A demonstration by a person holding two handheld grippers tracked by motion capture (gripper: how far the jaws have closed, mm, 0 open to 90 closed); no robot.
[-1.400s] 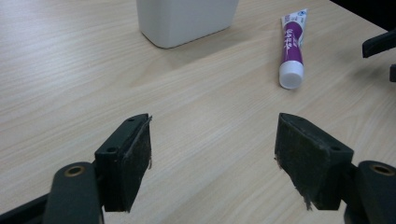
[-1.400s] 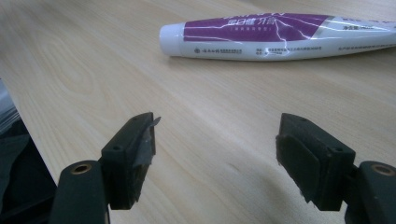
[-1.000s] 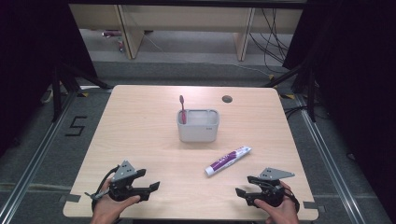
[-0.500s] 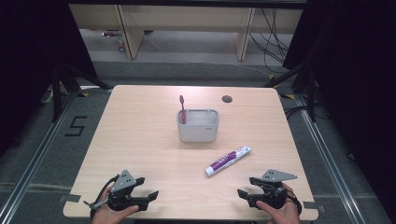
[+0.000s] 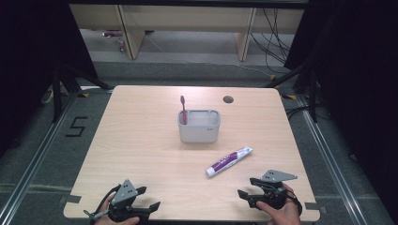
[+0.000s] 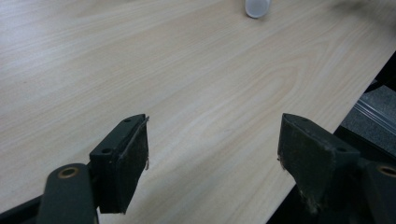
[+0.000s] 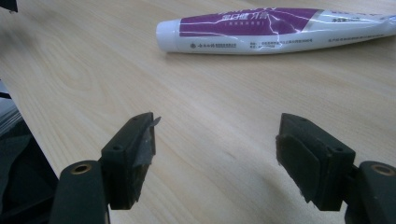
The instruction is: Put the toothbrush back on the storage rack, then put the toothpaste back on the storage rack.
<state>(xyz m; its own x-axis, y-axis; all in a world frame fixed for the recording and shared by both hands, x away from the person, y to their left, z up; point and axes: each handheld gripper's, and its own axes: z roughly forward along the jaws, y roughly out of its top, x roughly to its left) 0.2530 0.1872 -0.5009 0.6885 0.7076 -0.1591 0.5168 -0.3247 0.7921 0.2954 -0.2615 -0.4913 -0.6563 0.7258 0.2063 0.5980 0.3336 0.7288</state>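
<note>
Tabletop [image 5: 141,140] evenly lit from above in the high view; surroundings at left and right of the frame left near black. Soft shadows cast under the claws in both gripper views. Toothpaste tube [image 7: 280,29] rendered sharp; upper right of left gripper view blurred.

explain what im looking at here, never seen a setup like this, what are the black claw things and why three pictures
A person sits at a wooden table holding a hand tool in each hand: the left gripper and the right gripper. One camera looks down from above; the other two ride on the grippers, looking out between their black fingers. On the table stand a grey holder with a red toothbrush in it, and a toothpaste tube lying flat just ahead of the right gripper. Both grippers are open and hold nothing.
</note>
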